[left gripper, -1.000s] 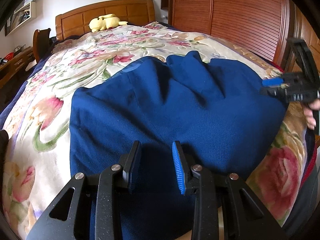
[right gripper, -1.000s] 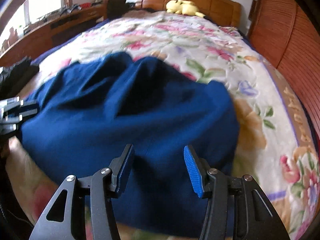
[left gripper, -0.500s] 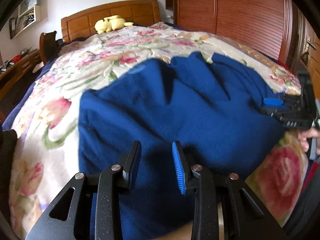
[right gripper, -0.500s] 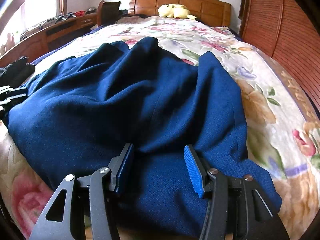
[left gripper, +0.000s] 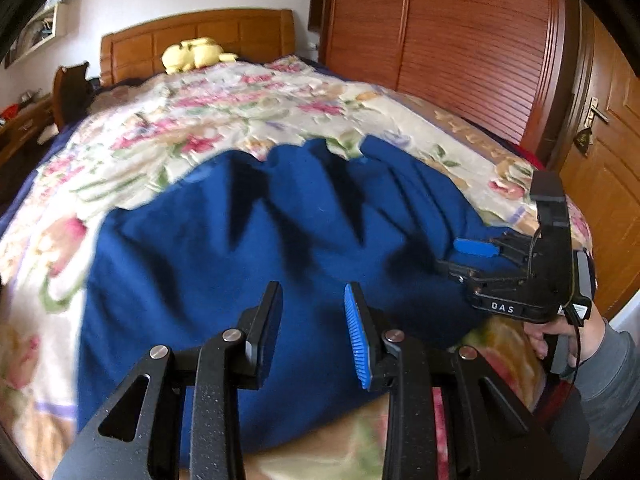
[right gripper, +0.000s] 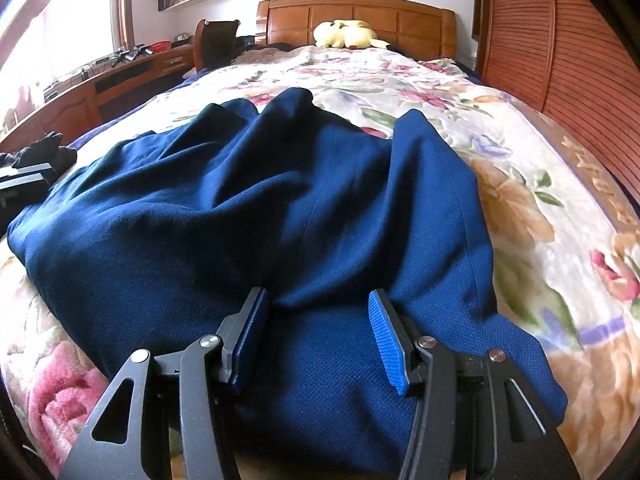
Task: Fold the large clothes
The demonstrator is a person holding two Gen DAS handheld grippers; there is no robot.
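A rumpled dark-blue garment (right gripper: 256, 216) lies across the floral bedspread (right gripper: 520, 184), at the end far from the yellow plush toy (right gripper: 346, 34). Left gripper (left gripper: 312, 332): jaws parted, above the garment's near-left part, apparently clear of it. Right gripper (right gripper: 318, 338): jaws spread wide, straddling a raised fold at the near edge.

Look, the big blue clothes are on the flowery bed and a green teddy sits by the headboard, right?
Not quite: the soft toy by the headboard is yellow, not green, as the right wrist view shows. The blue garment does lie on the flowery bedspread.
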